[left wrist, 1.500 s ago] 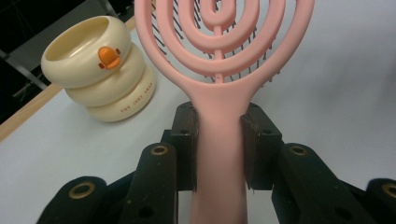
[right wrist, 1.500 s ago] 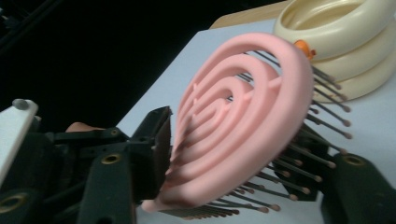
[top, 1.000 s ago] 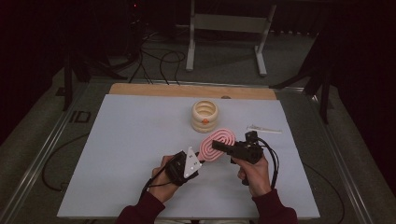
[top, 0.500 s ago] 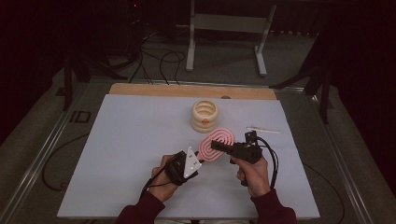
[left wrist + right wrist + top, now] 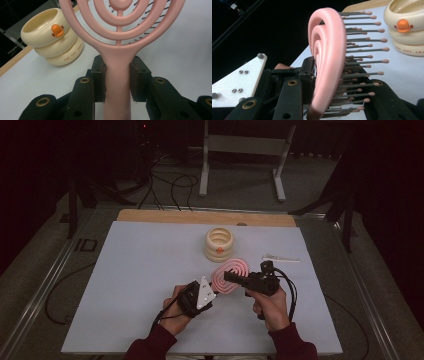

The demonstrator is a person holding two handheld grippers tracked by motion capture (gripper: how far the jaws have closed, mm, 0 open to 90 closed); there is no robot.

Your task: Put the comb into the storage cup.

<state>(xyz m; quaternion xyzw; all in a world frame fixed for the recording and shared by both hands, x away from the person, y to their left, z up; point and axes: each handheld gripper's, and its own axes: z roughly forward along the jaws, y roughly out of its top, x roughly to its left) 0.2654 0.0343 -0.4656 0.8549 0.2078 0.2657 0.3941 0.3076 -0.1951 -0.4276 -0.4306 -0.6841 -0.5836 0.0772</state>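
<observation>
On the white worktop stand one pink hairbrush and, at its 12 o'clock, one cream duck-faced holder lettered "THE JUDY SWA". The left claw clamps the brush handle. The right claw has just been closing and grips the brush head.

A cream ringed holder with an orange duck bill is standing on the white worktop; what may be a small white stick is lying well apart from it.

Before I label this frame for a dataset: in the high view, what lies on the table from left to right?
Left gripper with its grey three-cornered plate → cream ringed duck-face holder → black right gripper → thin white strip. The pink spiral plastic hairbrush spans both grippers, so I leave it out.
</observation>
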